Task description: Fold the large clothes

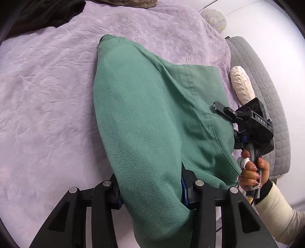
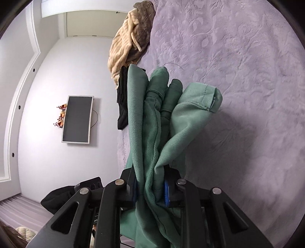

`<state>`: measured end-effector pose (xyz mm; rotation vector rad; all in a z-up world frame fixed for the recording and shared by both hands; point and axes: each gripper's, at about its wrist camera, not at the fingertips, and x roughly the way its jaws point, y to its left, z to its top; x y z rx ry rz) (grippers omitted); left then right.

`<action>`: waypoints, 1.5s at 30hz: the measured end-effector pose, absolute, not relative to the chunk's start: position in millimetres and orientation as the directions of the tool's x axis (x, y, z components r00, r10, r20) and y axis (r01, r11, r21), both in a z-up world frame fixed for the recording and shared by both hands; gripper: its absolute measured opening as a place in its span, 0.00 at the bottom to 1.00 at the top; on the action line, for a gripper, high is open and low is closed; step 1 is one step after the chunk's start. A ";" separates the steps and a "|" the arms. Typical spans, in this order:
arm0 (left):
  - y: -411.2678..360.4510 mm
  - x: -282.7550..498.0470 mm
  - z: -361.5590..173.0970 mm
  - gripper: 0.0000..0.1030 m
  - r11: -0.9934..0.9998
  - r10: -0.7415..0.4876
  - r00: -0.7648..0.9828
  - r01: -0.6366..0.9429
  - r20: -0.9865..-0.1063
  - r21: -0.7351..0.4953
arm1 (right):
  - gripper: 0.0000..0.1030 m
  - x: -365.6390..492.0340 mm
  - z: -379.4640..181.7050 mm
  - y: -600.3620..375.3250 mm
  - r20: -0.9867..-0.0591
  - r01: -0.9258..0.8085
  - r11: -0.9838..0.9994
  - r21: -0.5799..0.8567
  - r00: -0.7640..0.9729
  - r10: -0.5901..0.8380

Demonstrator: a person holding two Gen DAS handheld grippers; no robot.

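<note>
A large green garment (image 1: 148, 118) of twill cloth lies stretched over a lilac bedspread (image 1: 47, 95). My left gripper (image 1: 150, 194) is shut on the near end of the garment, which drapes over its fingers. My right gripper (image 1: 223, 112) shows at the garment's right edge, held by a hand, and grips the hem there. In the right wrist view the right gripper (image 2: 150, 190) is shut on a bunched fold of the green garment (image 2: 164, 118), which rises in several pleats above the lilac bedspread (image 2: 247, 76).
A black garment (image 1: 47, 15) lies at the bed's far left corner. A grey quilted cushion (image 1: 266, 91) and a white roll (image 1: 242, 85) sit along the bed's right side. A beige and brown pile of clothes (image 2: 131, 42) and a black garment (image 2: 123, 99) lie on the bed.
</note>
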<state>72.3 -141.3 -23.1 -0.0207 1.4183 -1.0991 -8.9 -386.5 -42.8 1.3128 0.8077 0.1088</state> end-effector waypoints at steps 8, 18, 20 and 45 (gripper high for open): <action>-49.9 64.2 0.8 0.44 0.549 -0.558 -0.207 0.634 -0.804 -0.545 | 0.22 -22.6 -75.6 -281.5 -0.496 0.434 0.249 0.866 0.679 0.541; 44.3 38.9 -51.8 0.52 0.643 -0.307 -0.169 0.689 -0.937 -0.335 | 0.45 -56.7 -79.0 -269.3 -0.825 0.711 0.420 0.564 0.462 0.326; 52.9 42.1 -36.8 0.52 0.622 -0.329 -0.163 0.704 -0.930 -0.343 | 0.45 -52.3 -65.3 -272.2 -0.814 0.688 0.436 0.580 0.495 0.303; -12.3 104.6 -48.7 0.64 0.690 -0.254 0.149 0.720 -0.956 -0.071 | 0.04 -54.5 -84.1 -276.0 -0.872 0.761 0.433 0.482 0.371 0.319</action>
